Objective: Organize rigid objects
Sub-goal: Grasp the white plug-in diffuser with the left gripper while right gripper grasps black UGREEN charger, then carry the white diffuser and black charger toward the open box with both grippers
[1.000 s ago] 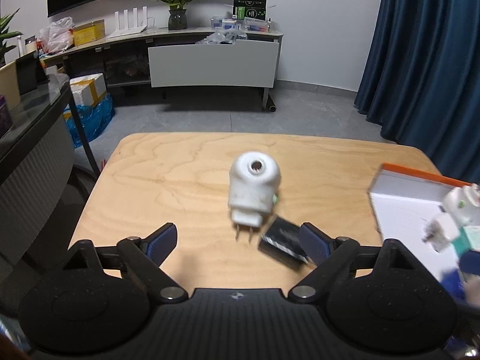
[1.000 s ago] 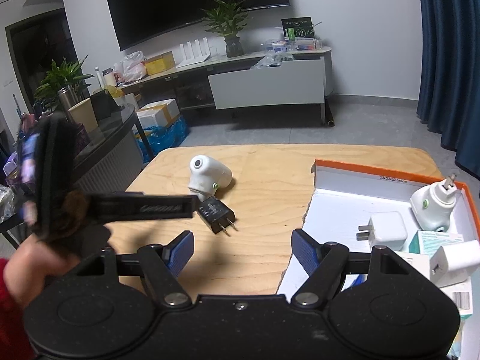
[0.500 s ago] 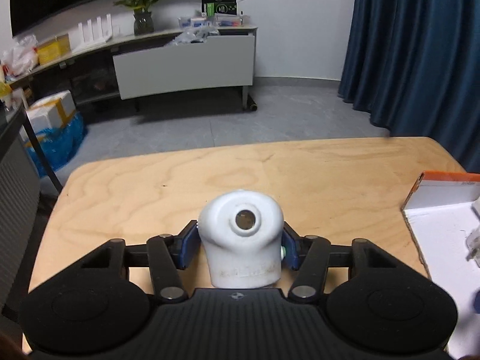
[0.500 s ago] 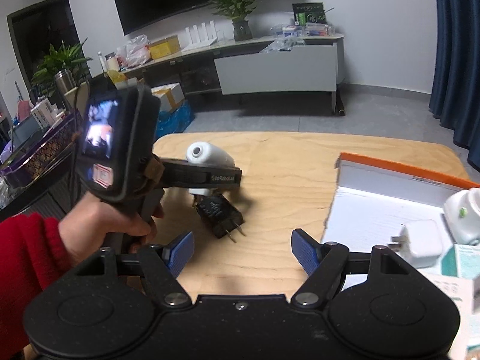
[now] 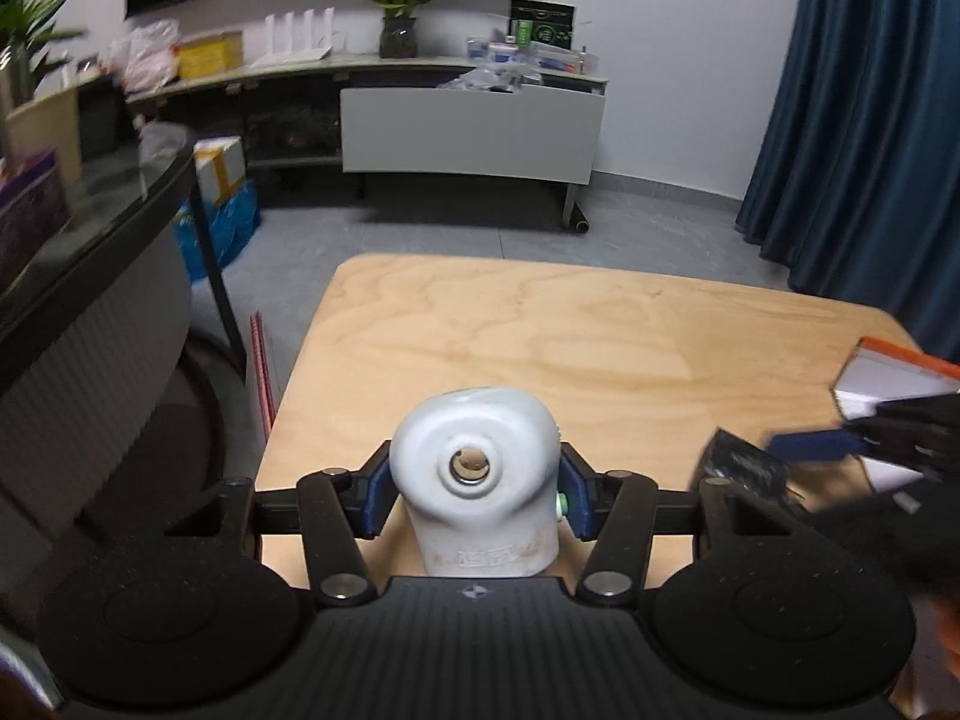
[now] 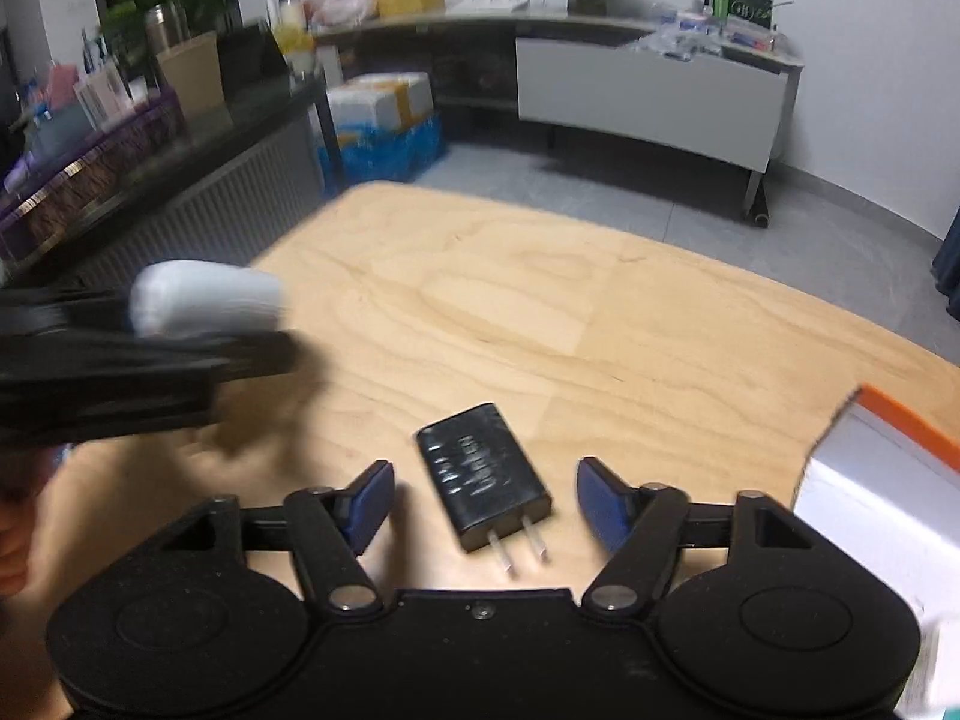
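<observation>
Since a second ago: left gripper (image 5: 474,495) now clamped on the white plug (image 5: 477,483) and raised off the wooden table (image 5: 540,336); right gripper (image 6: 485,507) now down over the black charger (image 6: 483,474). Left to right: white plug pinched between blue pads (image 5: 378,498), clear of the tabletop; black charger flat on the table between wide-spread fingers, prongs toward the camera; orange-edged box (image 6: 888,450) at far right. Likely step: collecting both pieces for the box. Next: close on the charger's sides, lift, carry rightward.

Both grippers: left gripper (image 5: 474,495) and right gripper (image 6: 485,495) have matte black ribbed bodies, round housings, silver screws, blue finger pads (image 6: 600,501).
</observation>
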Tool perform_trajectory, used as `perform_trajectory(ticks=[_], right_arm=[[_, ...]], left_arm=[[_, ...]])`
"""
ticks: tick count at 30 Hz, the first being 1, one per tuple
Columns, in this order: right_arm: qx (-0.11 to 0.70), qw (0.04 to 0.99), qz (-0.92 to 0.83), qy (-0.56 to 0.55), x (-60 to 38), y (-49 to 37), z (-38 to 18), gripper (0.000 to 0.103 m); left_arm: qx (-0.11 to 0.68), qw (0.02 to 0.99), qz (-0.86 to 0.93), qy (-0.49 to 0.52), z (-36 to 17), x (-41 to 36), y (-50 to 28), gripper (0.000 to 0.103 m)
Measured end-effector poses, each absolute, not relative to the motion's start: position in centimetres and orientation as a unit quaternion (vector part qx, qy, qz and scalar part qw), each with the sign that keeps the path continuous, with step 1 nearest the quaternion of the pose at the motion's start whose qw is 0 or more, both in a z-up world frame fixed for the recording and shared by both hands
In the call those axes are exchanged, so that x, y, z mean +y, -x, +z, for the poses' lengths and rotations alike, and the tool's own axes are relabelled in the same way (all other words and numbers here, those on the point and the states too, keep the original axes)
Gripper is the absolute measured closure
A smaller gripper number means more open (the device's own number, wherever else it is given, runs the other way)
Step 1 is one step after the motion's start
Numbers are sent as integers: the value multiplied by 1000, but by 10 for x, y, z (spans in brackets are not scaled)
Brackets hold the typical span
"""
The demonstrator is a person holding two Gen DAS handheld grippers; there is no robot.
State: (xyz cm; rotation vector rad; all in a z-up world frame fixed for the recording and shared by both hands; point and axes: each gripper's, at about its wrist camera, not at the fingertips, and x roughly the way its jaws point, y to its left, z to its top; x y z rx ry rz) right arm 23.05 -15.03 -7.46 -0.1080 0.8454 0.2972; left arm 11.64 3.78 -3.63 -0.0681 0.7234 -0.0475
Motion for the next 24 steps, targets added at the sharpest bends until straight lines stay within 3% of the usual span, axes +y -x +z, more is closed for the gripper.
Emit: perform_trajectory(ticks=[1,2,24], right_arm=[[406,901,144,53,-149,-231,-74,55],[404,902,142,50,-149,-230,-73,60],[342,935,91,-24,-157,-68,1,59]], left_arm=[[354,934,-23,42,-35,38,-112,49],[355,933,-24,46,-35,36,-109,49],[324,945,-13,52,10,3,-25,49]])
